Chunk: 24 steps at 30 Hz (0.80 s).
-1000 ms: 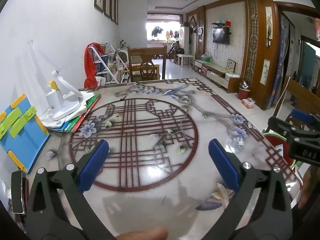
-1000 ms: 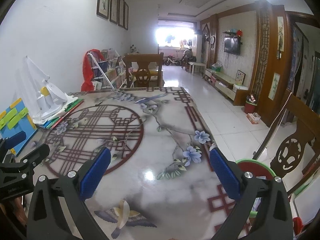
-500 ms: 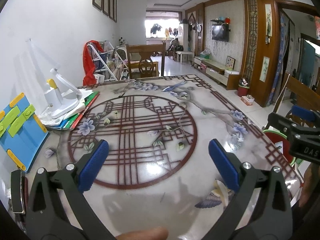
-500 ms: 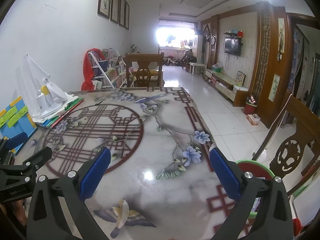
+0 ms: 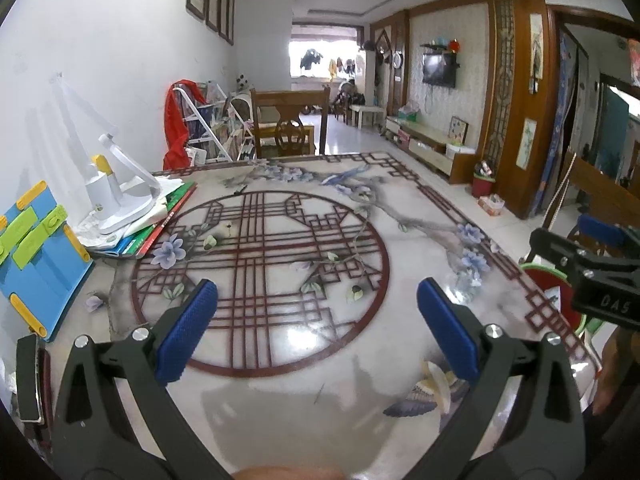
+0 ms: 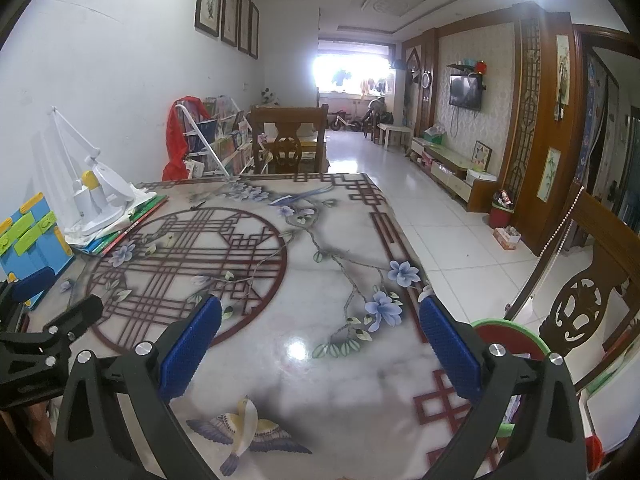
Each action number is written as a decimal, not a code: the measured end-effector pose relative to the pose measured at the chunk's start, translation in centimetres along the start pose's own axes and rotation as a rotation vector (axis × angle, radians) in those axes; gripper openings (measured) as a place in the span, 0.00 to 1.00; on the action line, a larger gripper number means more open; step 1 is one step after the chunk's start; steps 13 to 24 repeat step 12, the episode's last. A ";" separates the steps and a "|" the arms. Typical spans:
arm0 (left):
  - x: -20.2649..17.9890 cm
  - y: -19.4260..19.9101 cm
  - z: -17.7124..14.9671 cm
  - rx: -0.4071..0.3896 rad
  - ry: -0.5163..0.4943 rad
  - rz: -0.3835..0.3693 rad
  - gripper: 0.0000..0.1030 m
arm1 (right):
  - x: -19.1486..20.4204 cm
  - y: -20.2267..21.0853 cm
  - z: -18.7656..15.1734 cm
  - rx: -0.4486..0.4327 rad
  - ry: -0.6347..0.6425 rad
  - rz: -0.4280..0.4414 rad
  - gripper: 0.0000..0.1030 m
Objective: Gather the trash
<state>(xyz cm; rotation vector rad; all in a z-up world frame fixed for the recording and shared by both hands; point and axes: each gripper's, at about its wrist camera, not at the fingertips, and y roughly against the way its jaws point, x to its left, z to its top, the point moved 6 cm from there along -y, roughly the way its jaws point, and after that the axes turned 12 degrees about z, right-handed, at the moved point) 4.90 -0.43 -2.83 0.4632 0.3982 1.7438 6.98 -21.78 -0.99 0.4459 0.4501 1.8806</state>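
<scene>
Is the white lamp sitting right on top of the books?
Touching. In the left wrist view, the white lamp rests its base on papers atop the stack of books by the wall, with no gap showing under it.

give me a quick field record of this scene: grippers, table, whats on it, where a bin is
left gripper: open, empty, above the table
right gripper: open, empty, near the table's right edge
table: glossy marble-look top with printed lattice circle, flowers, birds
left side of table: white desk lamp on a stack of books; blue book stand
loose trash on table: none clearly visible
bin: red bin with green rim beside the table's right edge
</scene>
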 end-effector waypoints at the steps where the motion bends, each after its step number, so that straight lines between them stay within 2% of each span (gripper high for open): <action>1: 0.1 0.0 0.0 0.000 0.004 0.006 0.95 | 0.0 0.0 0.0 -0.001 0.000 0.000 0.93; 5: 0.1 0.1 0.2 0.003 0.027 -0.016 0.95 | 0.0 0.0 0.0 -0.001 0.004 -0.001 0.93; 24: -0.3 -0.1 0.2 0.005 0.001 0.002 0.95 | 0.0 0.1 0.0 -0.001 -0.002 -0.001 0.93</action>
